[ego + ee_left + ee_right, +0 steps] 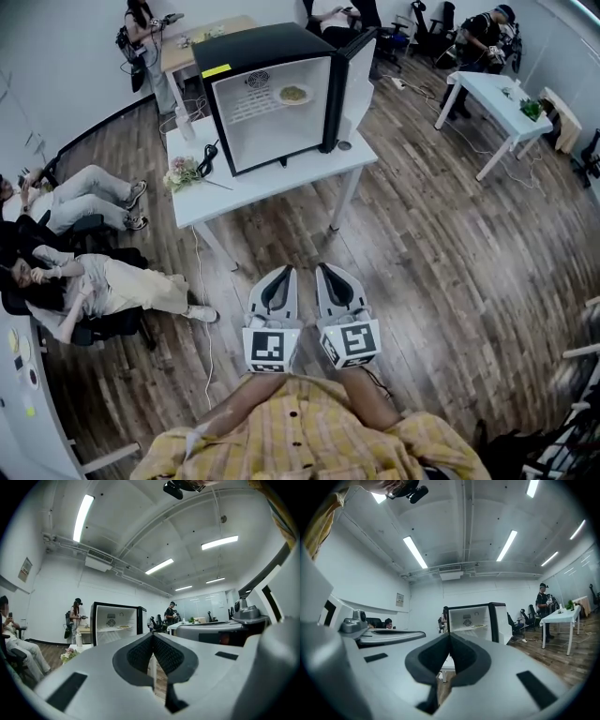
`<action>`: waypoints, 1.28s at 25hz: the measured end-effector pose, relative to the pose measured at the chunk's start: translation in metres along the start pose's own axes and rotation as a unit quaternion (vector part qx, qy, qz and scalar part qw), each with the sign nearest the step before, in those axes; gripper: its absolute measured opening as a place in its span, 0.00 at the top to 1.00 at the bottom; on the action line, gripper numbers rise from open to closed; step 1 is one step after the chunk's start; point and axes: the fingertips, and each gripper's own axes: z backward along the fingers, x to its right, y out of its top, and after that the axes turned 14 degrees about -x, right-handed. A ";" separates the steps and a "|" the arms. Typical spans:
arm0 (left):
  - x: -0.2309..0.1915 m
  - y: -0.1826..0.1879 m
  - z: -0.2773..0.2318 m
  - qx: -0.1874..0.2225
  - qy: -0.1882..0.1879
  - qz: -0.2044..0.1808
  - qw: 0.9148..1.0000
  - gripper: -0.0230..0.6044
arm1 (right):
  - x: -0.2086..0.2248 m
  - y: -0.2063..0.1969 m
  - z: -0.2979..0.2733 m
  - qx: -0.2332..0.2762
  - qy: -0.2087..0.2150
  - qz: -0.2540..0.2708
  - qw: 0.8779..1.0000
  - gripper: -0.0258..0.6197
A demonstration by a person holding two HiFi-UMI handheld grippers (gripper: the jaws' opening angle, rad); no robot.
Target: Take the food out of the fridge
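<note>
Open wood floor [441,272] stretches from the fridge [272,94] to the two claws, giving a wide lane up to its front. Left of the fridge, two seated people [94,281] stretch their legs along the floor's edge, clear of that lane. The fridge stands on a white table [281,178]. On the table's left part, beside the fridge, are a bunch of flowers [183,172], a white bottle [185,122] and a black cable [208,155]. The fridge's door [356,70] is swung open to its right. Inside, a plate of food [293,94] sits on the wire shelf, toward the right wall. Far right of the fridge is a second table [492,98].

In front of the fridge and well apart from it, the left claw [284,274] and right claw [325,271] hang side by side, each with its jaws closed together and nothing between them.
</note>
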 end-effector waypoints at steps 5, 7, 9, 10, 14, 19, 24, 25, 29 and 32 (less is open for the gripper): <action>-0.038 0.026 -0.053 0.002 -0.002 0.002 1.000 0.95 | 0.019 0.029 -0.059 0.001 -0.003 0.005 1.000 0.95; -0.052 0.034 -0.072 0.004 -0.004 -0.007 1.000 0.95 | 0.026 0.034 -0.082 -0.001 -0.006 0.006 1.000 0.95; -0.066 0.039 -0.088 0.004 -0.006 -0.015 1.000 0.95 | 0.031 0.040 -0.104 0.000 -0.008 0.005 1.000 0.95; -0.073 0.041 -0.095 0.004 -0.006 -0.016 1.000 0.95 | 0.033 0.043 -0.115 0.000 -0.008 0.002 1.000 0.95; -0.100 0.048 -0.119 0.006 -0.008 -0.015 1.000 0.95 | 0.042 0.053 -0.149 -0.003 -0.009 -0.016 1.000 0.95; -0.128 0.044 -0.147 -0.004 -0.012 -0.005 1.000 0.95 | 0.049 0.060 -0.180 -0.010 -0.025 -0.009 1.000 0.95; -0.135 0.044 -0.161 -0.008 -0.029 0.003 1.000 0.95 | 0.049 0.066 -0.193 -0.021 -0.037 -0.003 0.999 0.95; -0.134 0.046 -0.163 -0.007 -0.035 0.004 0.999 0.95 | 0.050 0.068 -0.194 -0.022 -0.040 -0.002 0.999 0.95; -0.137 0.050 -0.171 -0.004 -0.046 0.009 0.999 0.95 | 0.053 0.075 -0.198 -0.021 -0.050 0.004 0.998 0.95; -0.140 0.053 -0.180 -0.002 -0.050 0.010 0.999 0.95 | 0.059 0.076 -0.204 -0.022 -0.055 0.004 0.998 0.95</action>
